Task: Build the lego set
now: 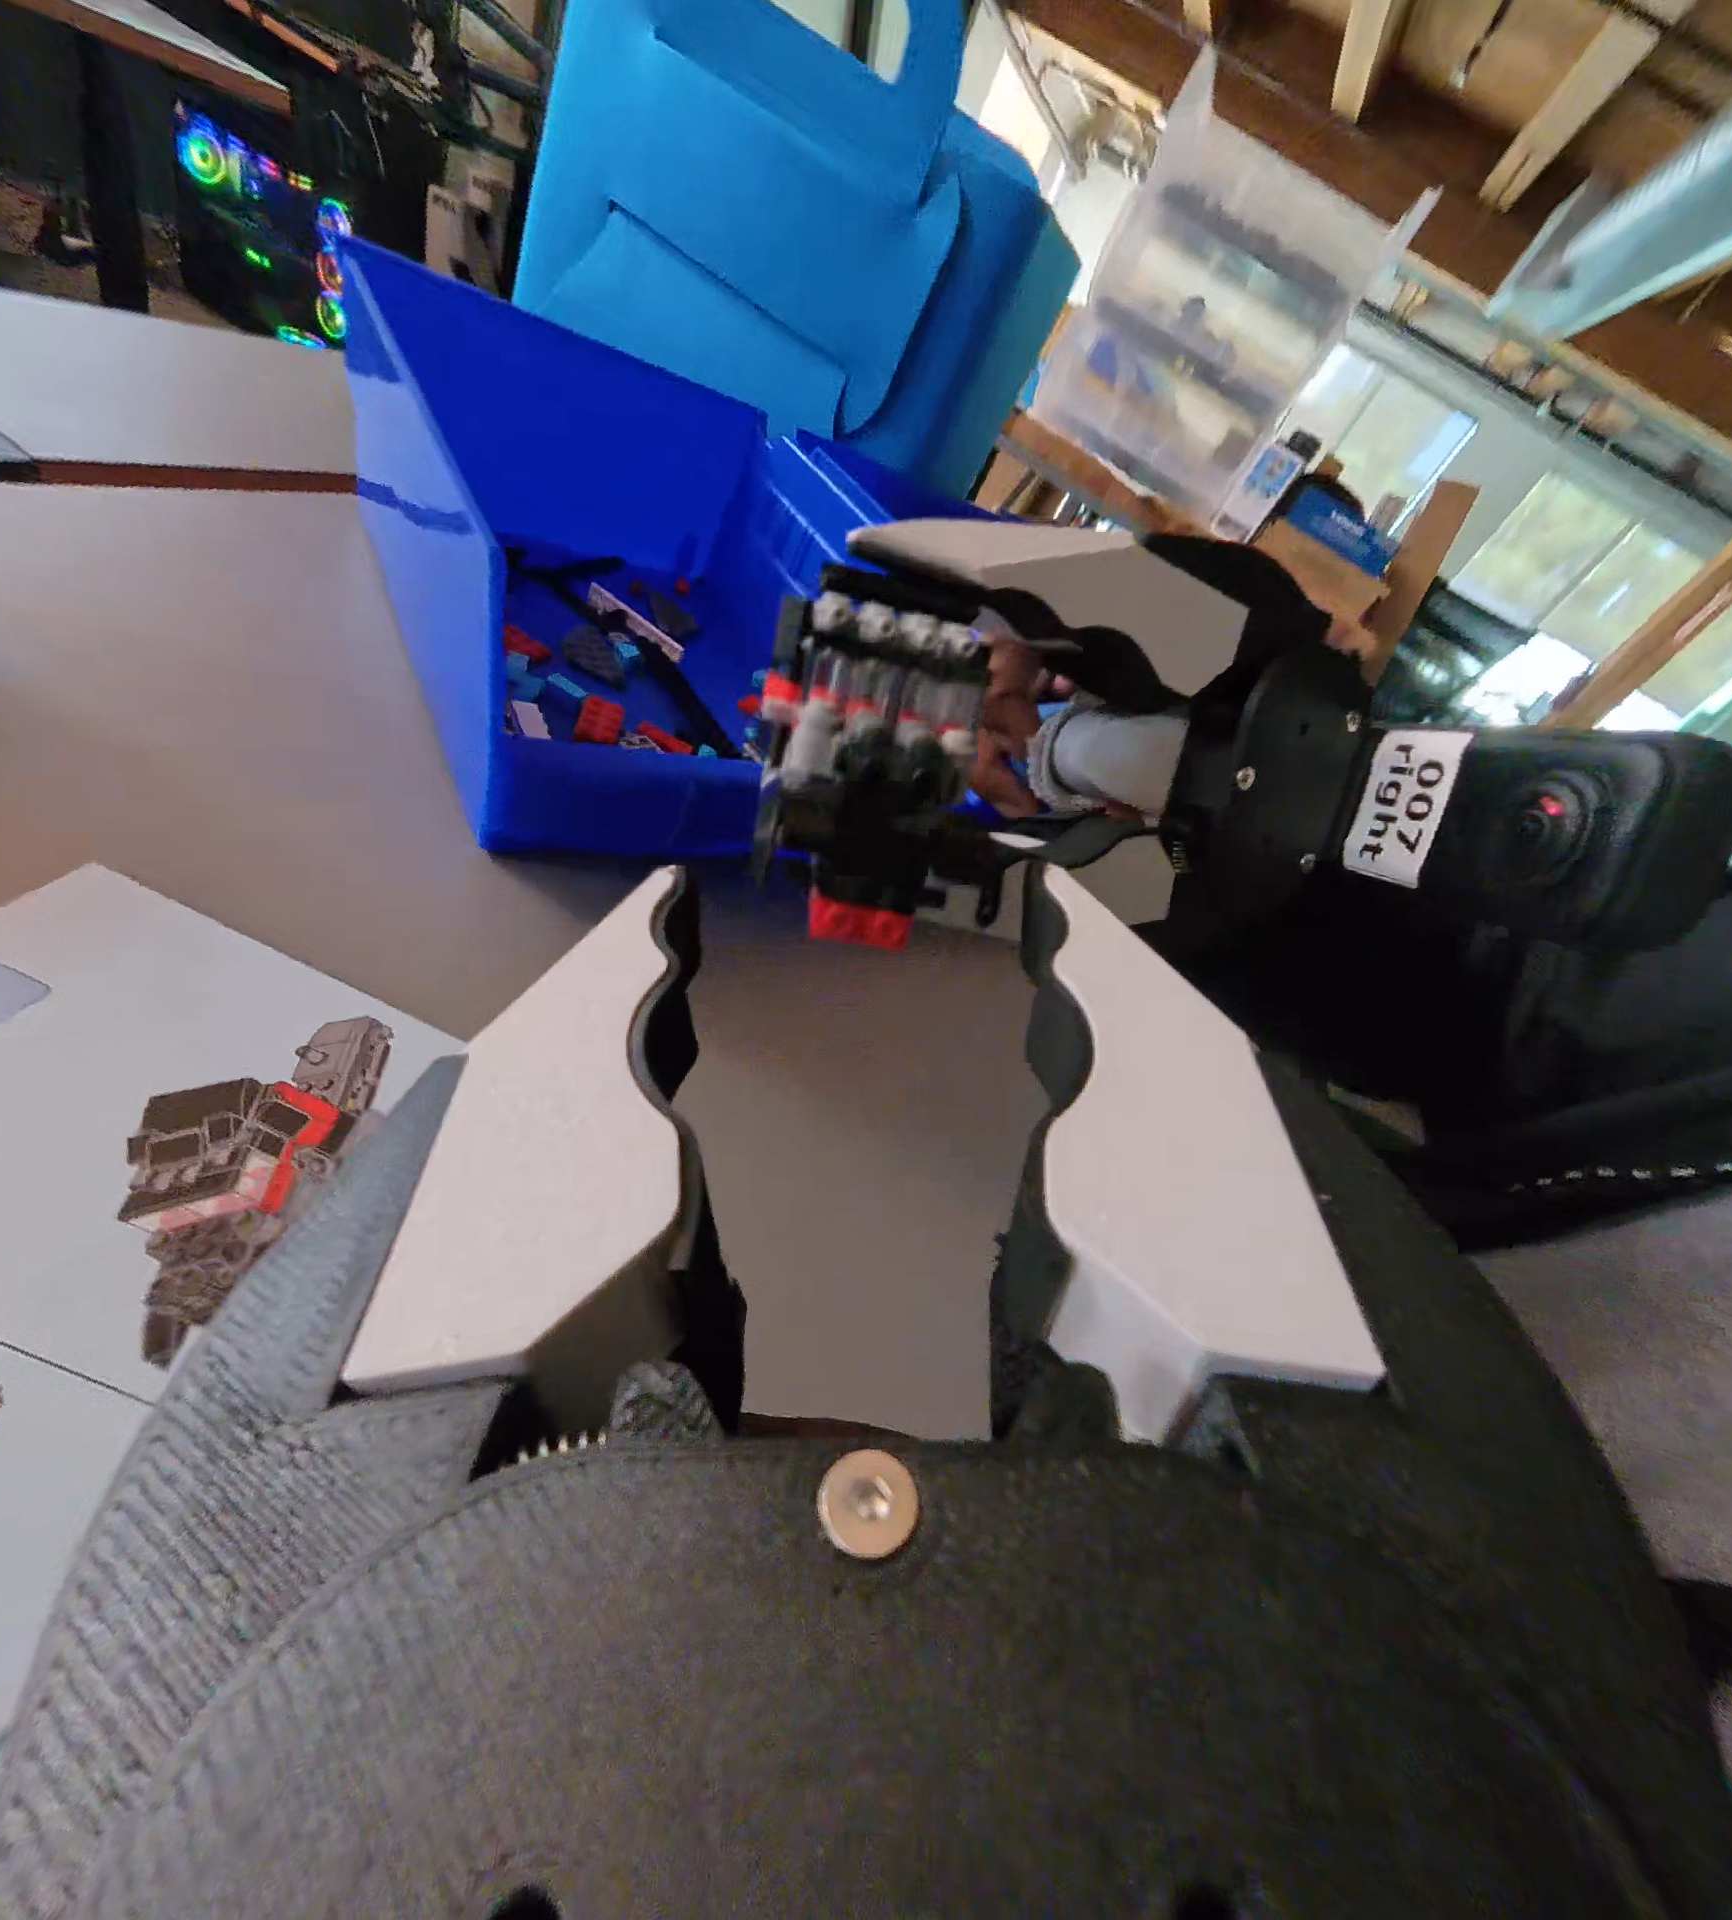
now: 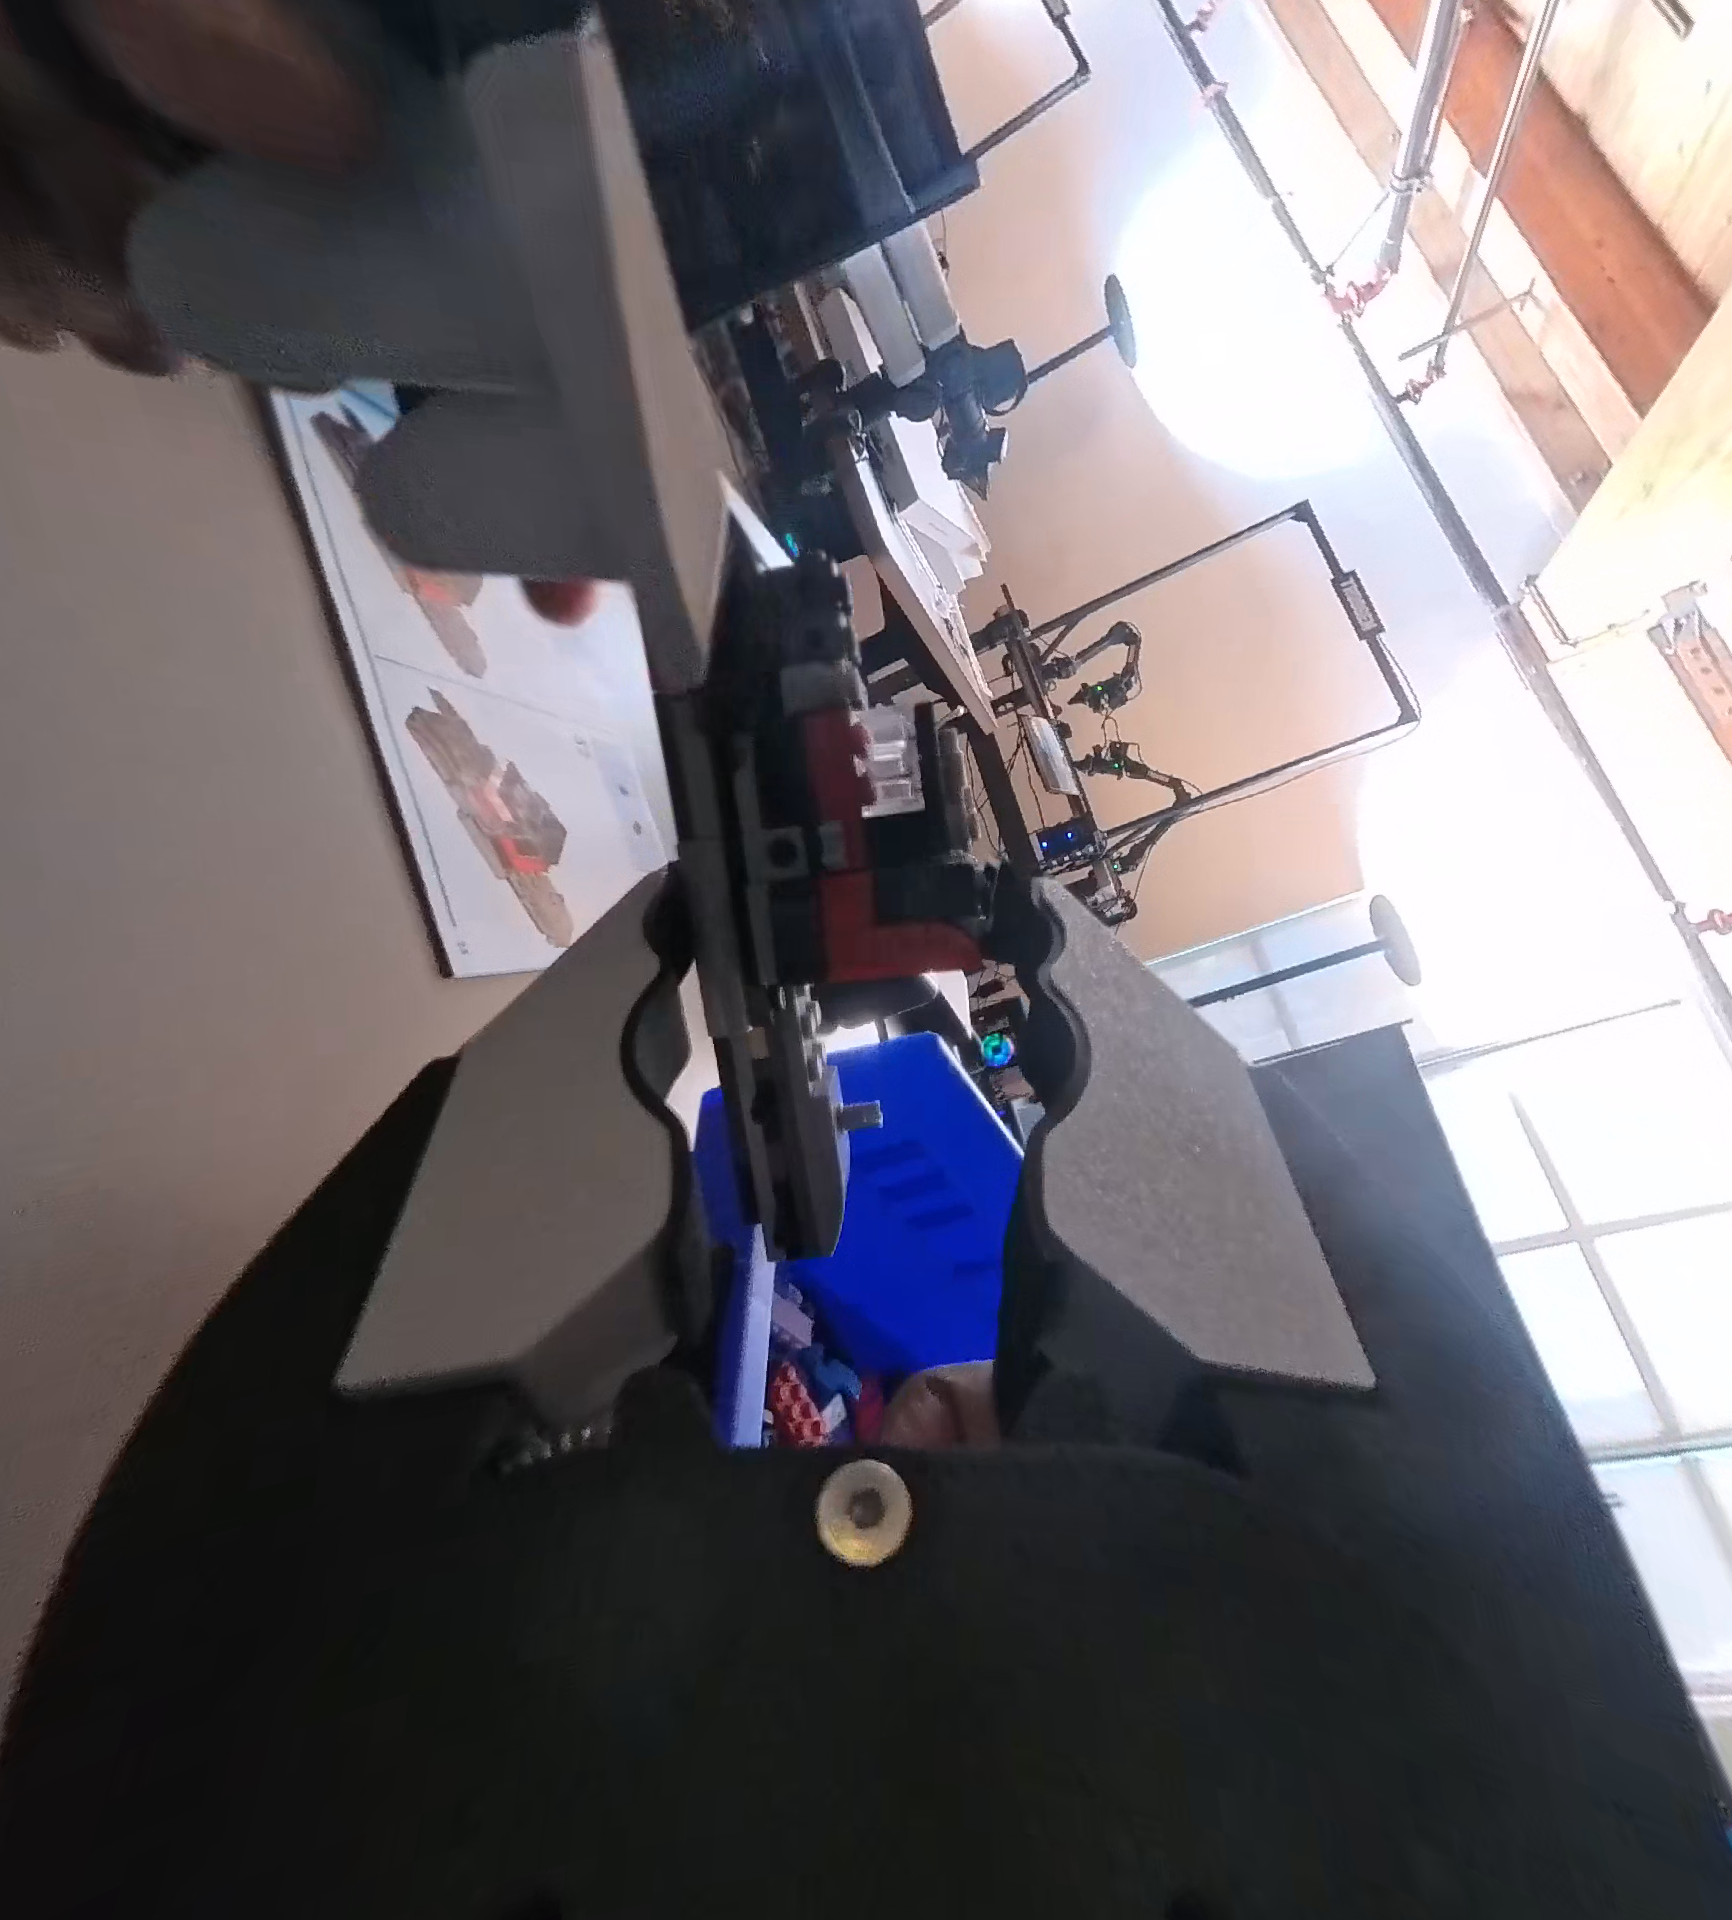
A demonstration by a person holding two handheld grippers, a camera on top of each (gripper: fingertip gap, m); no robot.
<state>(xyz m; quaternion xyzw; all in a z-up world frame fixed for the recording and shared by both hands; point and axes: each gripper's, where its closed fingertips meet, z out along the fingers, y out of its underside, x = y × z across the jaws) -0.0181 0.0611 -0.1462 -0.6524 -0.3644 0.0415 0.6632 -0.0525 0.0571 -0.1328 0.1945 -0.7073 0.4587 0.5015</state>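
The right tool [image 2: 841, 935] clamps a part-built model [image 1: 867, 748]; the left tool [image 1: 857, 935] gapes empty. Loose bricks [image 1: 597, 686] remain in the bin [image 1: 426, 582].

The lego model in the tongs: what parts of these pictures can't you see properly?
- The lego model: in the left wrist view its far side is hidden behind the right tongs; in the right wrist view it is dark against the bright windows.
- The instruction booklet: cut off by the left edge and partly covered by the left tongs.
- Loose pieces in the blue bin: too small to identify.
- Left tongs in the right wrist view: blurred.
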